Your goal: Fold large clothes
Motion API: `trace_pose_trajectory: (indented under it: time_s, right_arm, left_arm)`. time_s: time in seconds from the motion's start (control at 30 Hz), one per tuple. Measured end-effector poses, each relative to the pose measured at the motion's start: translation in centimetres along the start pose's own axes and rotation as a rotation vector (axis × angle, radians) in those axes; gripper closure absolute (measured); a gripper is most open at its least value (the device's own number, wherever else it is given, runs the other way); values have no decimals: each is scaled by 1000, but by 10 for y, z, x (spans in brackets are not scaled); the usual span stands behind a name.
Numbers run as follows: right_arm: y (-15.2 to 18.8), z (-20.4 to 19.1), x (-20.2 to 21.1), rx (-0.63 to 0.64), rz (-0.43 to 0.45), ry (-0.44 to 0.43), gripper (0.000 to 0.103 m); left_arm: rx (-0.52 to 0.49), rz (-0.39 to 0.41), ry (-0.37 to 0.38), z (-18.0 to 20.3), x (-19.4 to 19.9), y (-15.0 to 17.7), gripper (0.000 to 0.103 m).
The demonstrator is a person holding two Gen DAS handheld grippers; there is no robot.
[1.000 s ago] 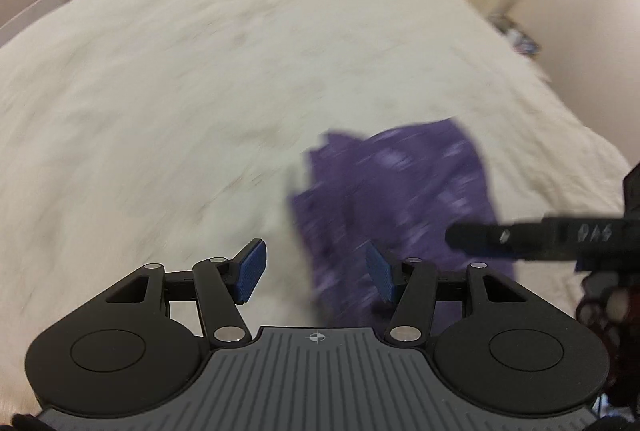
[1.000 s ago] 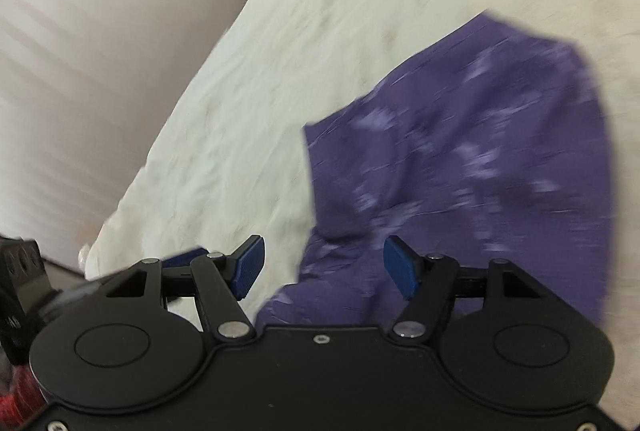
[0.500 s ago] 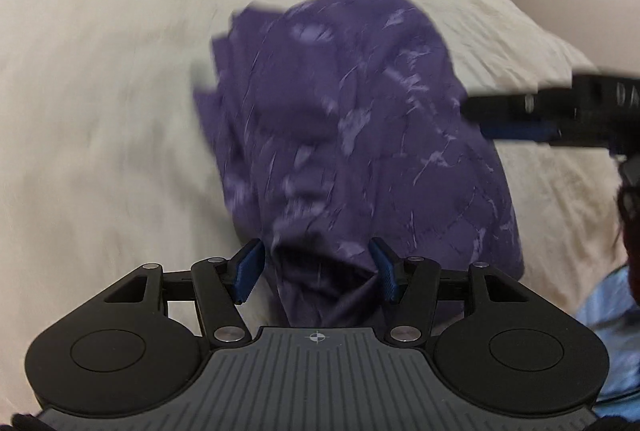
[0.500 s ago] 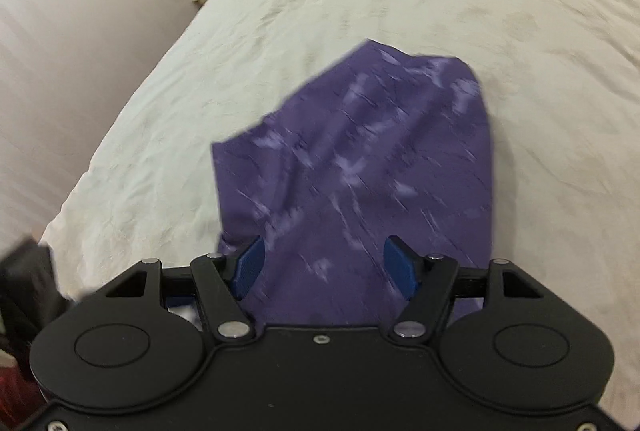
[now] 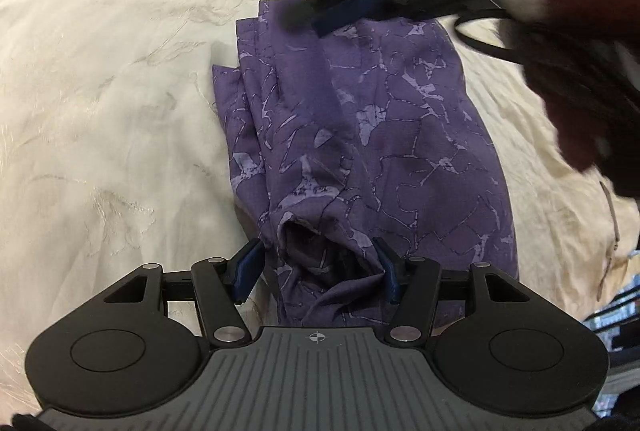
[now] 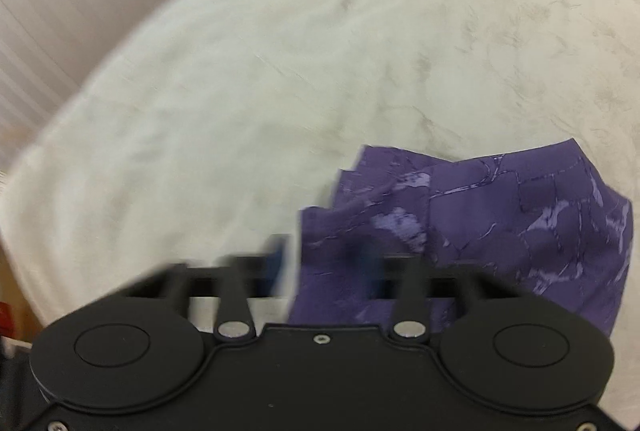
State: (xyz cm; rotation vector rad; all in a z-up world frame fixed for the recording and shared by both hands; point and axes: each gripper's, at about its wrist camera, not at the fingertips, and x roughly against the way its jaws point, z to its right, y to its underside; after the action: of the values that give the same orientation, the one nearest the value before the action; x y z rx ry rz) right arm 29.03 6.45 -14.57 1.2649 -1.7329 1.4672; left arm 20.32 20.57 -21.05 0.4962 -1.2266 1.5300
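Partial pale lettering on the black body of the right tongs (image 5: 340, 17) at upper frame in the left wrist view; blurred, not legible. Small crosshair mark on the grey ribbed housing of the left tongs (image 5: 318, 269); no other writing found. Purple garment (image 5: 360, 151) noted on a cream bedspread (image 5: 120, 91): thin woven cloth, deep violet with a paler cracked, marble-like print, folded into a long narrow stack with several layered edges showing along its left side. Long axis running from the left tongs away up the frame, far end lying beneath the right tongs. Near end bunched and gathered between the blue pads (image 5: 248, 267) of the left tongs, jaws partly apart, both pads against the cloth. Right tongs blurred in both views; jaws just brought together, closing at the garment's far corner, cloth lying across them in the right wrist view; grip on the cloth not confirmed.
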Motion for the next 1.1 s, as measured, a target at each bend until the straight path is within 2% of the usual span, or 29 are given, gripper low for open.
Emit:
trace_pose_trajectory:
  time_s: [0.2,0.3,0.37,0.43,0.47,0.5,0.53,0.57,0.6,0.67,0.7,0.77,0.8,0.83,0.93,1.0,1.1]
  right_arm:
    - [-21,8,-22,-23,-24,-17,92]
    - [-21,15,-39,-53,-59,-39,89]
    - [-18,19,-39,-53,-22,-87,86]
    - [-15,26,-25,-74,55,-146,83]
    - [-14,31,-15,-96,99,-174,79]
    - [-14,37,-4,-118,136,-200,63]
    - [-13,42,7,-132,173,-217,53]
    - [-11,48,21,-138,211,-219,40]
    - [-8,54,33,-140,240,-213,34]
    - [4,70,56,-163,279,-181,32]
    - [12,80,66,-187,290,-162,23]
    - [32,101,81,-233,305,-118,13]
    - [43,110,87,-252,308,-87,13]
    - [54,120,93,-272,305,-49,13]
    - [82,150,99,-347,277,47,13]
    - [98,168,102,-395,266,80,13]
    - [113,187,100,-452,239,78,13]
  left_arm:
    - [30,-14,-10,-4,-5,6,46]
    - [5,-37,-9,0,-9,8,46]
    - [-6,-47,-6,2,-9,7,46]
    - [12,-64,14,0,-7,3,46]
    - [19,-68,23,-2,-5,1,46]
    - [18,-70,29,-3,-1,-1,46]
    - [13,-68,35,-3,4,-3,46]
    - [6,-60,39,-4,11,-6,46]
    - [3,-50,38,-4,17,-7,45]
    - [7,-23,21,-7,32,-13,42]
    - [13,-12,22,-9,38,-16,40]
    - [26,12,34,-14,47,-24,31]
    - [31,28,36,-14,51,-28,24]
    - [33,48,36,-14,54,-33,21]
    - [28,87,45,-9,54,-48,21]
    - [24,77,61,-3,43,-55,20]
    - [60,30,88,-1,21,-62,20]
